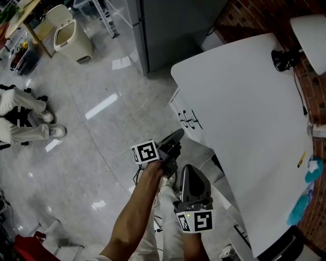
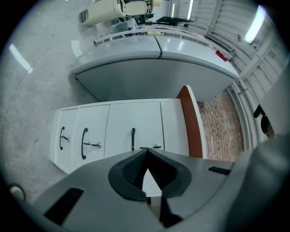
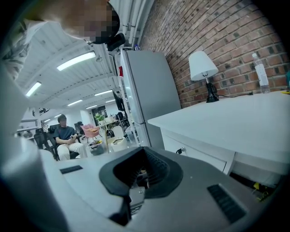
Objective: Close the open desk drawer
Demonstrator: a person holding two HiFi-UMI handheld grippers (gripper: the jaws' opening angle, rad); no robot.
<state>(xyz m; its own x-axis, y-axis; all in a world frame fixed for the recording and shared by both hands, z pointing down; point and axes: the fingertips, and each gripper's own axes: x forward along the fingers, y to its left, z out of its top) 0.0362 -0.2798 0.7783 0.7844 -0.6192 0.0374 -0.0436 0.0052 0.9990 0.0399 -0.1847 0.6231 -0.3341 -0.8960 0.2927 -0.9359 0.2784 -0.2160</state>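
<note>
We stand on a pale grey floor (image 1: pixel 91 132) beside a white tabletop (image 1: pixel 244 102) that runs along a brick wall (image 1: pixel 254 15). A white-shaded lamp (image 1: pixel 310 30) stands at the tabletop's far end. Under its near edge the desk drawer (image 1: pixel 220 171) is pulled out. Its dark inside shows just to the right of our two tools in the head view.

Our left hand-held gripper (image 2: pixel 146 154) is out in front and points at the desk's closed white fronts with their black handles (image 2: pixel 84 142). Its jaws meet at the tips, with nothing between them. Our right hand-held gripper (image 3: pixel 141 156) is nearer to us, close beside the open drawer. It looks along the desk toward a tall grey refrigerator (image 3: pixel 152 86). Its jaws are also drawn together and hold nothing. We cannot tell whether either tool touches the desk.
</note>
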